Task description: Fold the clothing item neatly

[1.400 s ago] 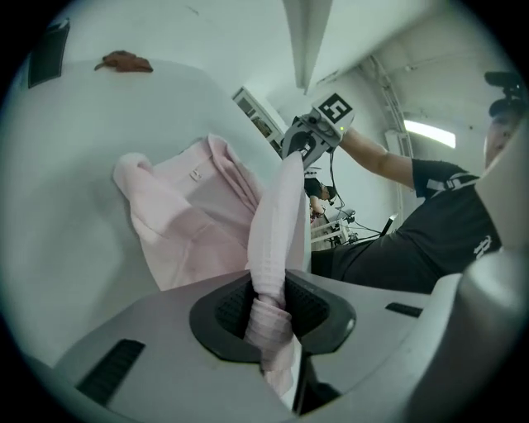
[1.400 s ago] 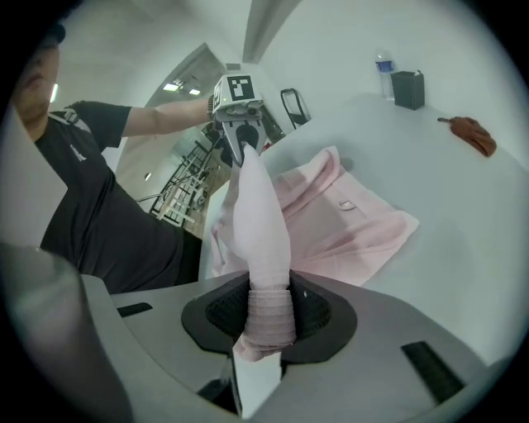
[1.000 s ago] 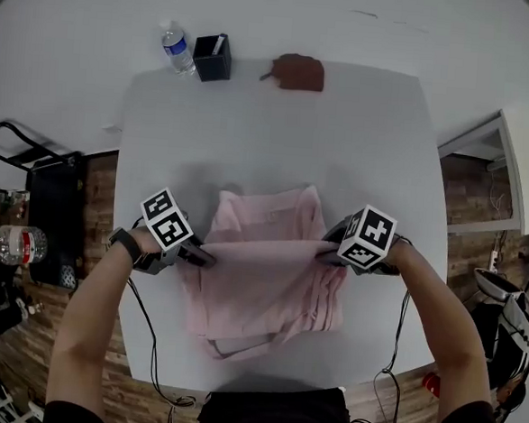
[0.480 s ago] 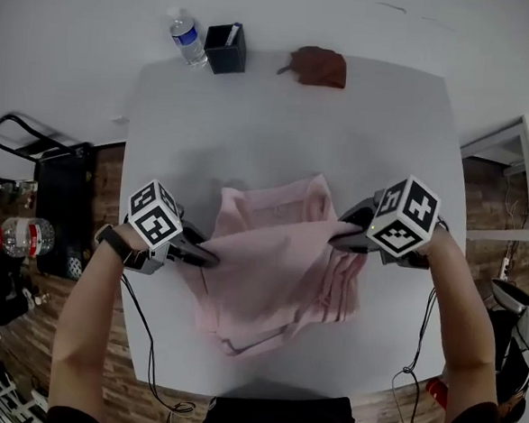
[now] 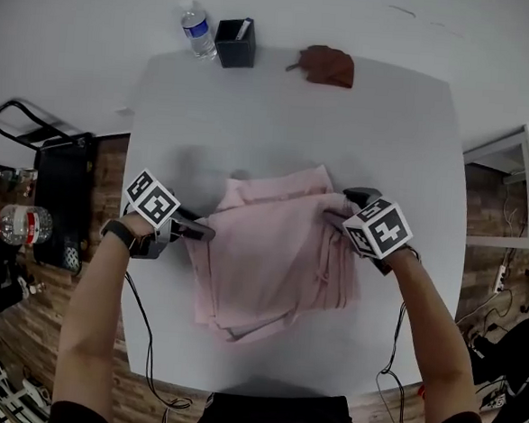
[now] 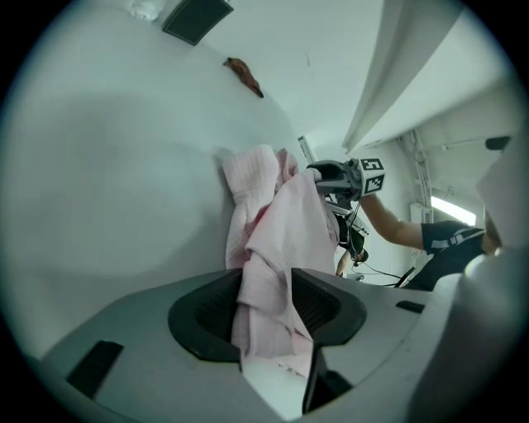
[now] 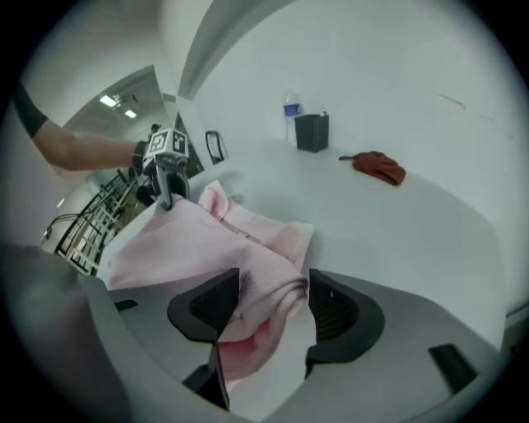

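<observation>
The pink clothing item (image 5: pixel 280 252) lies partly folded in the middle of the white table (image 5: pixel 280 117), a bit toward the person at 6 o'clock. Its long side runs from about 12 o'clock to 6 o'clock, leaning a little. Stacked edges show along its 3 o'clock side and its 6 o'clock end. No print or label shows on it.

The left gripper (image 5: pixel 204 232) is at its 9 o'clock edge. Its jaws have just been opening, and a bunch of pink cloth hangs loose between them. The right gripper (image 5: pixel 346 203) is at the 2 o'clock corner. Its jaws have just been opening too. A rolled fold sits between them, with a gap at one pad.

Far off at 11 o'clock stand a water bottle (image 5: pixel 198 31), its label too small to read, and a black box (image 5: pixel 236 43). At 12 o'clock lies a brown crumpled thing (image 5: pixel 327 66); I cannot tell what it is
</observation>
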`<move>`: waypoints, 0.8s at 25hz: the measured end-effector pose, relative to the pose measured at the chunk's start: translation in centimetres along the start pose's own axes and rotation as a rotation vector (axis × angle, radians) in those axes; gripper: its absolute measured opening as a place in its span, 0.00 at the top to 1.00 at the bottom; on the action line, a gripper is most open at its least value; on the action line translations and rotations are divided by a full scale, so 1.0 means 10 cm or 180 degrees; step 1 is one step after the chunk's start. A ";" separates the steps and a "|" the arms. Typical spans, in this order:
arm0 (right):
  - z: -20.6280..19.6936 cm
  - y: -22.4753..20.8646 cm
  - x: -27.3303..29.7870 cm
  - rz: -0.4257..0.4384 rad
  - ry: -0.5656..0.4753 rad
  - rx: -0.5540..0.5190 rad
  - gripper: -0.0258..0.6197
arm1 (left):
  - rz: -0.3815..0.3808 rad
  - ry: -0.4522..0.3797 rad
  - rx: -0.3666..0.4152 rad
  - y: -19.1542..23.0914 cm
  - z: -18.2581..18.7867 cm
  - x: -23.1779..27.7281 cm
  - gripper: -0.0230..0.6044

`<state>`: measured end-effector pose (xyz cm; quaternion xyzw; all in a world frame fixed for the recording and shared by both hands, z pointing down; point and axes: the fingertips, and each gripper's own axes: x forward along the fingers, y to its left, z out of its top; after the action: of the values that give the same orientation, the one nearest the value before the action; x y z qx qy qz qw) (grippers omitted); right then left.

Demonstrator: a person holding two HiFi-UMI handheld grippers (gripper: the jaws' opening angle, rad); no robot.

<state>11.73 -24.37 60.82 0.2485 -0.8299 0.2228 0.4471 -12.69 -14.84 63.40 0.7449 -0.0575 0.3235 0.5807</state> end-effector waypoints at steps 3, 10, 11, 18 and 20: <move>0.11 -0.03 -0.38 -0.0105 -0.0227 -0.0001 0.59 | 0.0066 -0.0073 0.0045 -0.05 -0.05 -0.26 0.68; 0.04 1.44 -0.88 0.0421 -0.0779 -0.0987 0.59 | 0.0344 -0.0449 0.0106 -0.25 -0.15 -0.67 0.68; -0.11 1.74 -0.86 0.0548 -0.0750 -0.1229 0.59 | 0.0386 -0.0491 0.0142 -0.30 -0.19 -0.70 0.68; -1.13 2.55 -0.47 0.0388 -0.0144 -0.1879 0.74 | 0.0666 -0.0917 0.0719 -0.91 -0.25 -0.62 0.69; -1.23 2.54 -0.43 0.0302 -0.0072 -0.1383 0.77 | 0.0663 -0.1103 0.0931 -1.17 -0.27 -0.53 0.69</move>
<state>5.99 3.52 59.56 0.1095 -0.8741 0.0567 0.4698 -12.54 -10.23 51.17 0.8554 -0.1852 0.2539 0.4118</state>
